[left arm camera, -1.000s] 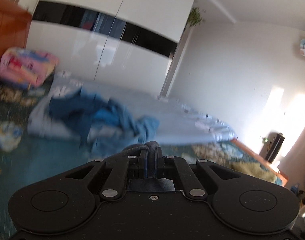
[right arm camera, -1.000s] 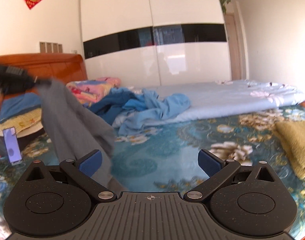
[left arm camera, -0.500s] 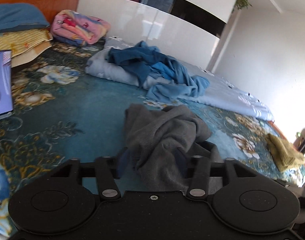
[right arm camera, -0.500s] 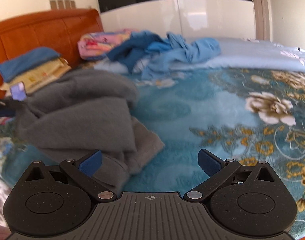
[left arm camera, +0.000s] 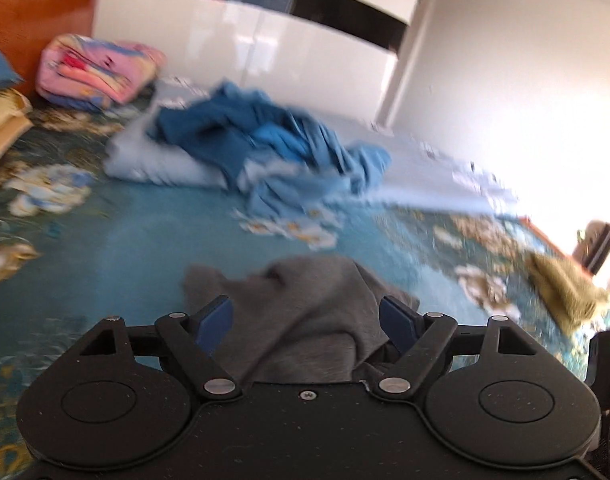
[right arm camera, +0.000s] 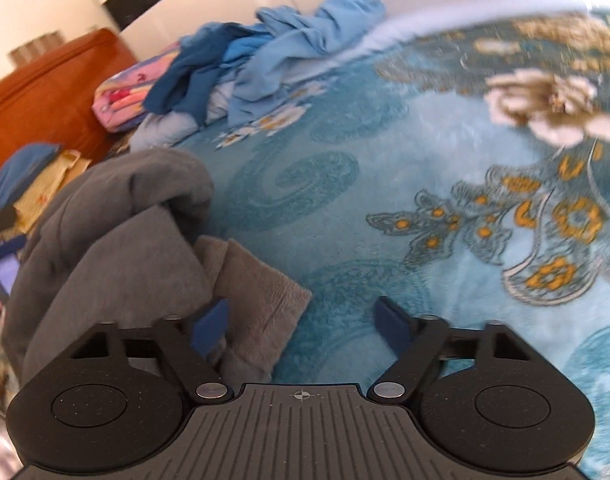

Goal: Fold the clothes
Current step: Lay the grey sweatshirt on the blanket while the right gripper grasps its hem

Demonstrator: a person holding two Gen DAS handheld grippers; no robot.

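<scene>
A crumpled grey garment [left arm camera: 305, 320] lies on the blue floral bedspread [left arm camera: 105, 248]. My left gripper [left arm camera: 307, 322] is open, its fingers standing either side of the grey cloth and above it. In the right wrist view the grey garment [right arm camera: 117, 240] is heaped at the left. My right gripper [right arm camera: 303, 324] is open low over the bedspread [right arm camera: 385, 200], its left finger [right arm camera: 209, 326] at the garment's edge. A pile of blue clothes [left arm camera: 265, 148] lies farther back; it also shows in the right wrist view [right arm camera: 265, 56].
A folded pink blanket [left arm camera: 97, 68] and stacked pillows [right arm camera: 37, 176] lie by the orange headboard [right arm camera: 53, 92]. An olive cloth [left arm camera: 565, 292] lies at the bed's right edge. A light blue quilt [left arm camera: 425, 196] runs along the far side. White wardrobes [left arm camera: 245, 48] stand behind.
My left gripper has opened and let go of the grey garment, which now lies on the bed. My right gripper has dropped lower and closer to the garment's edge.
</scene>
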